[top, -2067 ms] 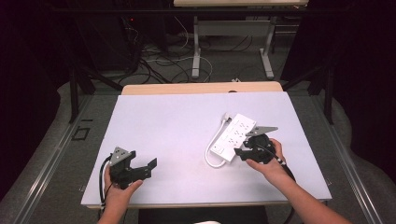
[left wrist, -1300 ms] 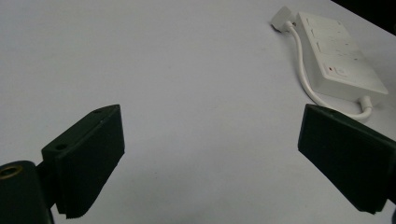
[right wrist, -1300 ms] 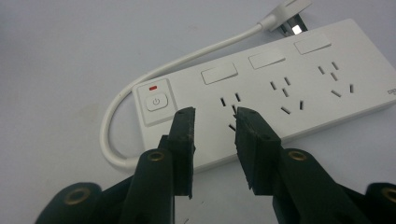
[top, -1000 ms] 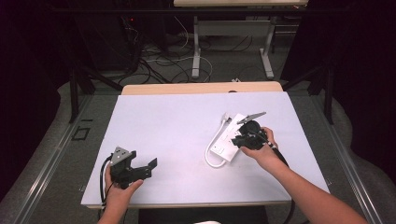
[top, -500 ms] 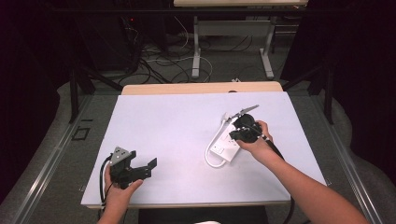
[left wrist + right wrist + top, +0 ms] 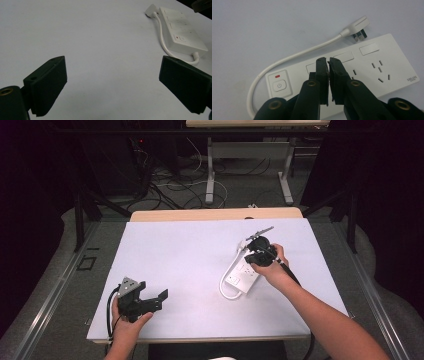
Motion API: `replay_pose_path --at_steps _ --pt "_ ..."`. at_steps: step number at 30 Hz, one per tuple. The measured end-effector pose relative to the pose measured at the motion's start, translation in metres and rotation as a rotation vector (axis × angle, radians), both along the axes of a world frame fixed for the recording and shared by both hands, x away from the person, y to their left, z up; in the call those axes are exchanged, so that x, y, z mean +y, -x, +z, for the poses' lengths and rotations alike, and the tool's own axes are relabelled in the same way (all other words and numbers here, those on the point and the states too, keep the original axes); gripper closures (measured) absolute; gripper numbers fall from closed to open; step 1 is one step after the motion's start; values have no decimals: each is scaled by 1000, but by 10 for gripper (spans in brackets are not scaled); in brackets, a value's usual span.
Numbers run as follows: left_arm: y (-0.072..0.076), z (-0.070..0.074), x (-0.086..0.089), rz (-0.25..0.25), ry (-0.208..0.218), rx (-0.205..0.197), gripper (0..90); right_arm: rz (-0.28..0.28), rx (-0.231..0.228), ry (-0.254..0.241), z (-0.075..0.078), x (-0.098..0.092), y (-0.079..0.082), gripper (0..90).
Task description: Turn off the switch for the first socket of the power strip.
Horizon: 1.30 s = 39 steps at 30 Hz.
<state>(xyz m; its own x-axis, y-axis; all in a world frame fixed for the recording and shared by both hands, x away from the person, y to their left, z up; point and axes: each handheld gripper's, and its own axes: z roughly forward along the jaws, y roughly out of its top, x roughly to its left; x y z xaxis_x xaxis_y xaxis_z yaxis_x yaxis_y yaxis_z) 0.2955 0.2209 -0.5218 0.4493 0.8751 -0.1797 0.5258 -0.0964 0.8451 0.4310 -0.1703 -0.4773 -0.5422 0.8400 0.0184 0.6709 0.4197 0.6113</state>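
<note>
A white power strip point(image 6: 239, 276) lies on the right half of the table, its short cord looped beside it. In the right gripper view the strip point(image 6: 387, 67) shows its switch point(image 6: 279, 85), a red light and a plug point(image 6: 359, 25) lying by its far end. My right gripper point(image 6: 328, 61) is shut with nothing between its jaws, its tips just over the strip's middle sockets. From above, that right gripper point(image 6: 252, 256) hovers on the strip's far half. My left gripper point(image 6: 157, 301) rests near the front left edge, jaws wide open and empty point(image 6: 112, 85).
The white table point(image 6: 175, 250) has a wooden strip along its far edge. Beyond it the floor holds cables and a desk's metal legs point(image 6: 211, 170). In the left gripper view the power strip point(image 6: 182, 32) lies far off at the upper right.
My right gripper has moved away from the person, along the power strip toward its far end. The left gripper has stayed put.
</note>
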Motion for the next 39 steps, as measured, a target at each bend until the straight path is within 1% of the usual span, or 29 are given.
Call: replay_pose_path --at_steps 1,2,3,4,6,8,9,10,11,12,15,16,17,18,19,20,21,22,23,24,27,28,29,31,35,36,37,38,39 --pt "0 0 0 2 2 1 78 1 -1 0 -1 0 -2 863" --pt "0 0 0 1 1 -2 78 -5 -1 12 -2 -1 -3 863" --pt "0 0 0 2 0 -3 78 -2 9 4 -3 0 -5 863" --pt "0 0 0 2 0 -3 78 -13 10 16 -5 0 -7 863" --pt "0 0 0 2 1 -4 78 -17 14 10 -6 1 -8 863" --pt "0 0 0 2 0 -3 78 -25 15 18 -9 1 -11 863" --pt "0 0 0 2 0 -3 78 -19 26 17 -9 1 -12 863" --pt "0 0 0 2 1 -3 78 -27 20 17 -10 1 -14 863" --pt "-1 0 0 3 1 -5 78 -29 27 14 -11 2 -15 863" --pt "-1 0 0 2 0 -4 78 -28 23 19 -12 2 -16 863" --pt "-1 0 0 3 1 -3 78 -33 29 22 -14 3 -19 862" --pt "-1 0 0 5 1 -7 78 -38 28 12 -15 4 -20 863" --pt "-1 0 0 2 0 -4 78 -35 29 19 -15 3 -21 862" --pt "-1 0 1 2 0 -5 78 -35 49 43 -13 3 -21 862" --pt "-1 0 1 0 -1 -3 78 -47 31 15 -17 5 -22 863" --pt "-1 0 1 1 -1 -3 78 -45 38 21 -17 4 -23 863" --pt "-1 0 1 5 1 -6 78 -44 35 23 -18 4 -24 862" --pt "-1 -1 1 7 2 -9 80 -48 35 16 -19 5 -24 862" --pt "-1 -1 1 7 2 -8 80 -43 37 -6 -21 6 -25 862" --pt "-1 -1 1 7 3 -9 80 -46 43 20 -20 6 -25 862" --pt "-1 0 1 5 1 -6 80 -42 51 17 -22 7 -26 862" --pt "-1 0 1 5 1 -6 80 -46 48 4 -23 8 -26 862" --pt "-1 0 1 3 1 -5 80 -54 58 10 -23 9 -26 862" --pt "-1 0 1 2 1 -3 80 -49 64 15 -24 10 -26 862" --pt "-1 0 1 3 2 -3 80 -40 67 20 -26 11 -27 862" --pt "-1 0 1 4 4 -5 80 -49 67 18 -27 12 -27 862" --pt "-1 0 1 5 4 -4 80 -31 42 0 -29 11 -28 862" --pt "-1 0 1 5 5 -4 80 -33 35 -12 -31 12 -28 862" --pt "-1 0 1 5 4 -4 80 -48 73 22 -28 13 -27 862"
